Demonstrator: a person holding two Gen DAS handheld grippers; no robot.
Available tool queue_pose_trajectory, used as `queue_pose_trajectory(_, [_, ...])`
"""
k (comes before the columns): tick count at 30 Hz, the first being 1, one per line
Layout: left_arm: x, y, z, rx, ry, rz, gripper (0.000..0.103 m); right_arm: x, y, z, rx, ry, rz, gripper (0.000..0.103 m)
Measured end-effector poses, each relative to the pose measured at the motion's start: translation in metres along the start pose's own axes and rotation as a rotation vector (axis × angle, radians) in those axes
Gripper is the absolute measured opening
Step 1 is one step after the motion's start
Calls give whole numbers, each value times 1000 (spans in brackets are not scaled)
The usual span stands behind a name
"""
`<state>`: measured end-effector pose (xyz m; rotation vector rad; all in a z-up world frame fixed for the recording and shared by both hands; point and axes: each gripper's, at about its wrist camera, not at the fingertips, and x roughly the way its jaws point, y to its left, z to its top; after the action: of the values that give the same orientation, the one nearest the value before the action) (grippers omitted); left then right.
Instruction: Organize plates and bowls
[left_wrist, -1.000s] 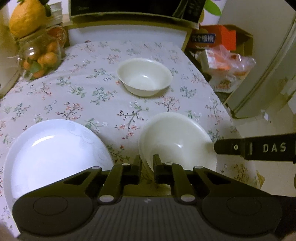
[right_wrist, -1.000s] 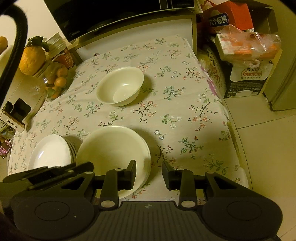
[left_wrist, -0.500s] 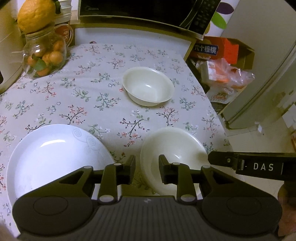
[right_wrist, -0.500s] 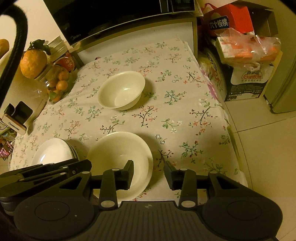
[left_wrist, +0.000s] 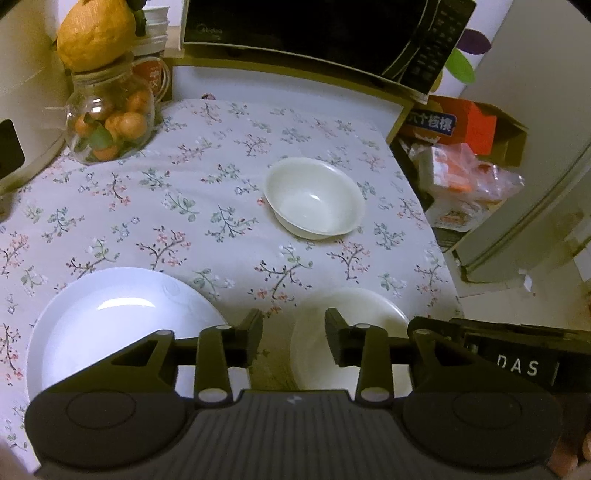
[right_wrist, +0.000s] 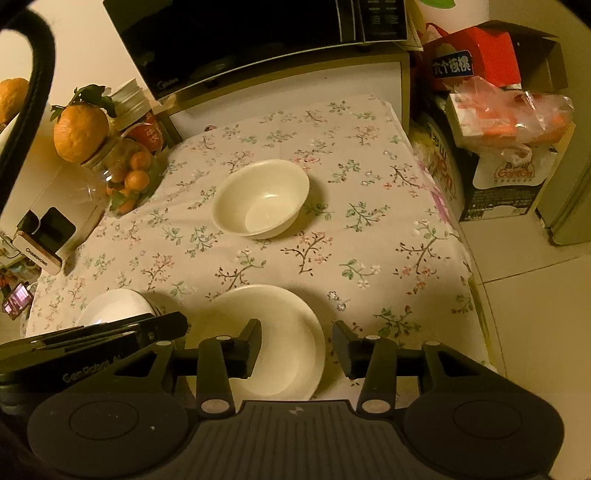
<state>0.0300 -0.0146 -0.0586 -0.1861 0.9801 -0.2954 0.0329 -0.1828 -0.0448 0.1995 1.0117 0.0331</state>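
1. In the left wrist view, far left: a glass jar of oranges (left_wrist: 109, 122) stands at the upper left, and a white plate (left_wrist: 110, 325) lies at the lower left on the flowered surface (left_wrist: 177, 206).
2. Bottom centre: the left gripper (left_wrist: 293, 338) hovers with its jaws opening. Nothing is between them, and the rim of the near bowl (left_wrist: 351, 306) sits just below the right jaw.
3. Centre right: the far bowl (left_wrist: 314, 197) stands alone, well apart from the near one.
4. In the right wrist view, lower left: the plate is a small stack. At bottom centre the right gripper (right_wrist: 297, 347) has its jaws opening too, empty, astride the near bowl's right edge.
5. Right side: the surface ends at a drop to the floor (right_wrist: 535, 314).
6. Risk: the near bowl rests close to the surface's near edge. A jaw that clips its rim while lifting away could tip it or slide it off.
7. Risk: two grippers crowd one bowl and may collide.
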Motion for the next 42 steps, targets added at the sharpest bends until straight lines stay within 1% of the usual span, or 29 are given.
queue_pose_trajectory(4, [3,0,5,0,2,14,42,2,3,3,-7,-4,-8,49])
queue_pose_trajectory(7, [5,1,8,3,0,24,48,4,5,8,-11,-6,-11,52])
queue_pose_trajectory(10, [7,0,15,5,-6,41,48,7,10,14,-28,-12,-16,56])
queue_pose_trajectory(13, [10,2,22,-6,-10,43,49,9,15,22,-52,-25,-39,56])
queue_pose_trajectory(16, [15,3,31,-3,-20,53,52,12,17,32,-56,-30,-40,57])
queue_pose_trajectory(19, [21,4,38,-7,-32,58,55,17,17,43,-62,-38,-50,61])
queue_pose_trajectory(26, [43,9,55,-22,-44,85,55,37,11,70,-41,-30,-63,62])
queue_pose_trajectory(31, [59,17,68,-66,-50,81,54,57,-1,84,29,-8,-65,62])
queue_pose_trajectory(37, [79,26,78,-107,-45,58,49,81,-8,88,104,12,-54,60])
queue_pose_trajectory(40, [88,26,79,-110,-40,39,47,93,-11,88,149,24,-50,57])
queue_pose_trajectory(41, [91,25,79,-102,-41,33,46,97,-12,89,164,25,-51,57])
queue_pose_trajectory(42, [94,24,79,-94,-38,30,42,101,-13,89,182,24,-53,57])
